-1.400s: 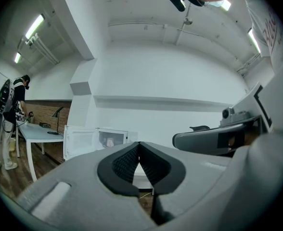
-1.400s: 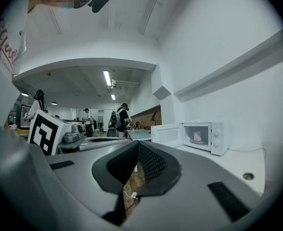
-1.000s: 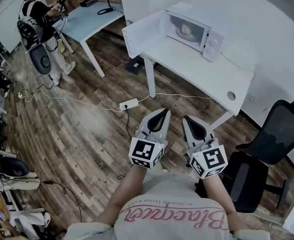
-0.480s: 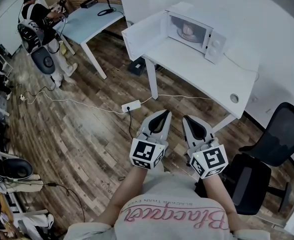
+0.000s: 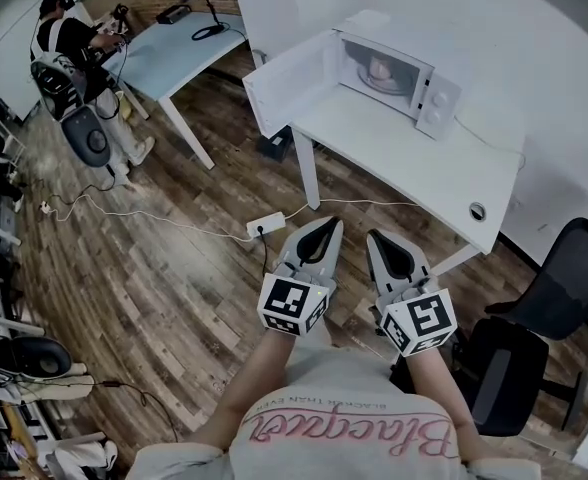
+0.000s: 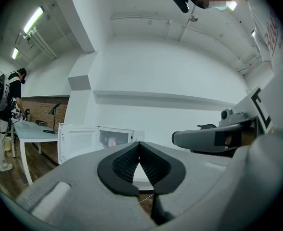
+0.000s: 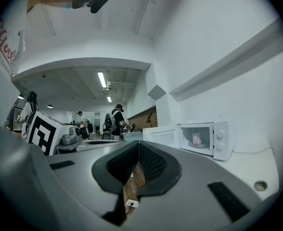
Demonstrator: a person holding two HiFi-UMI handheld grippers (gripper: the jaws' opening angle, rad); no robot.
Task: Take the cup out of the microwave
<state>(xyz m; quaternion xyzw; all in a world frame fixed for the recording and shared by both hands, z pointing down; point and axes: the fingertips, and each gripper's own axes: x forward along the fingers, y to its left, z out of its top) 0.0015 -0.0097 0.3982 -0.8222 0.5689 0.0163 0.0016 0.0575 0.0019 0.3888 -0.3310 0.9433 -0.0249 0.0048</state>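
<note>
A white microwave [image 5: 399, 73] stands on a white table [image 5: 414, 163] with its door [image 5: 279, 80] swung open to the left. Inside it sits a pinkish cup [image 5: 379, 66], also visible in the left gripper view [image 6: 112, 141] and the right gripper view [image 7: 196, 139]. Both grippers are held close to my body, well short of the table, above the wooden floor. My left gripper [image 5: 326, 224] has its jaws together and holds nothing. My right gripper [image 5: 377, 237] is likewise shut and empty, beside the left one.
A black office chair [image 5: 559, 273] stands at the right, near the table's corner. A power strip [image 5: 266, 227] and cables lie on the floor in front of the table. At the back left a person [image 5: 69, 33] works at a pale blue table [image 5: 174, 48].
The head view has shifted slightly, so the table and microwave sit a little further right and lower. Both grippers keep the same pose, shut and side by side.
</note>
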